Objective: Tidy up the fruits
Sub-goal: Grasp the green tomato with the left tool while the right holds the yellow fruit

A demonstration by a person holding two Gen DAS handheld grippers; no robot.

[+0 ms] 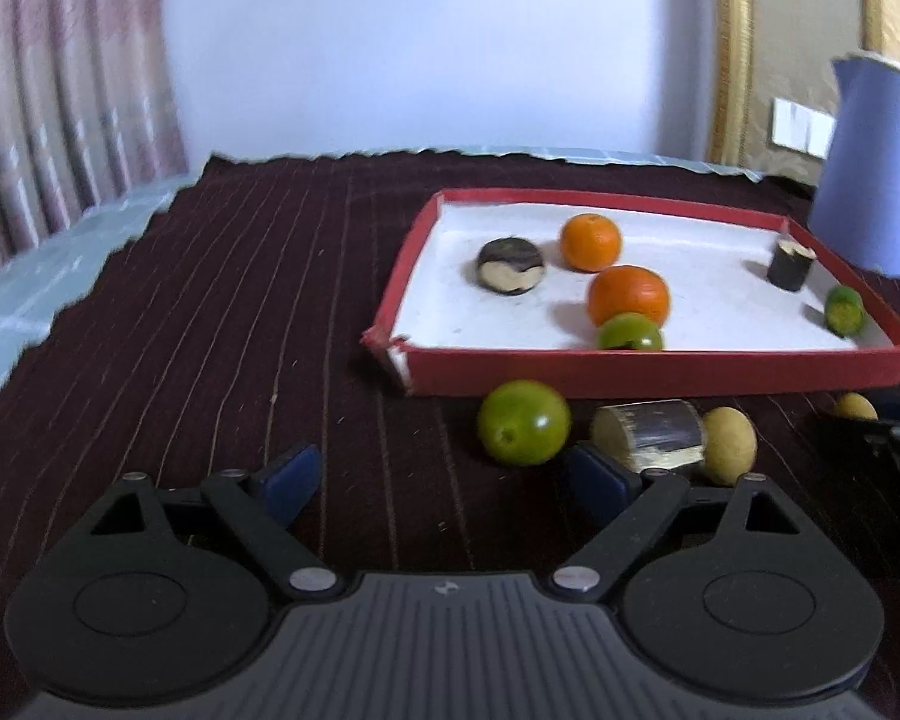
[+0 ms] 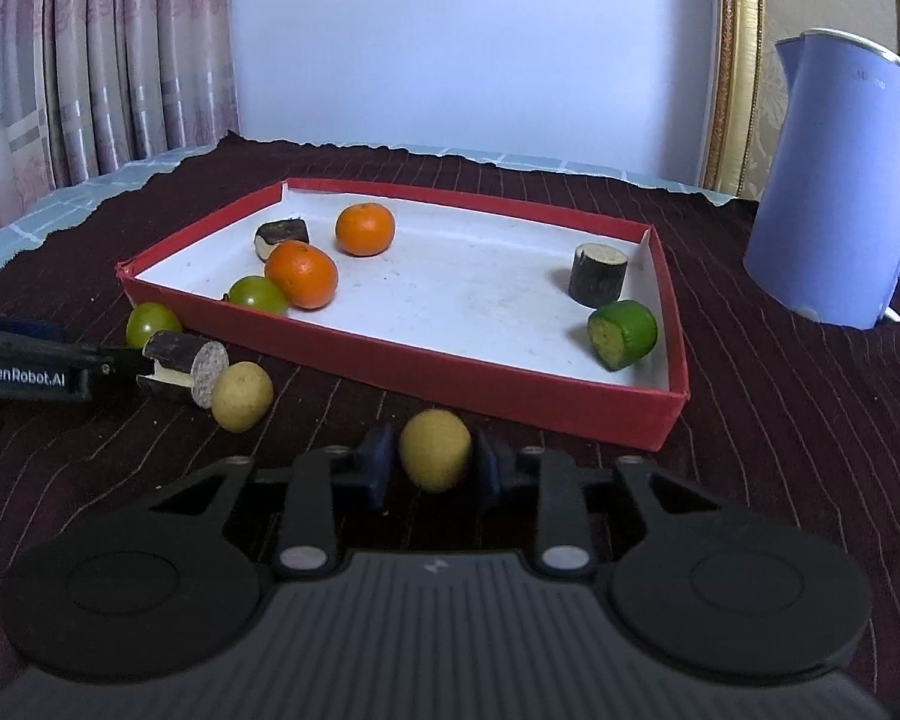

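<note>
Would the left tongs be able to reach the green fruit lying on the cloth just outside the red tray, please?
Probably yes. The left tongs are open, and the green fruit lies on the cloth just ahead, slightly right of the gap. The sugarcane piece beside it crowds the right finger, so a small shift left to right seems needed.

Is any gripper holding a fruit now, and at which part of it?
The right gripper brackets a small yellow fruit at its two sides, but gaps show, so no firm hold. The left gripper is open and holds nothing.
</note>
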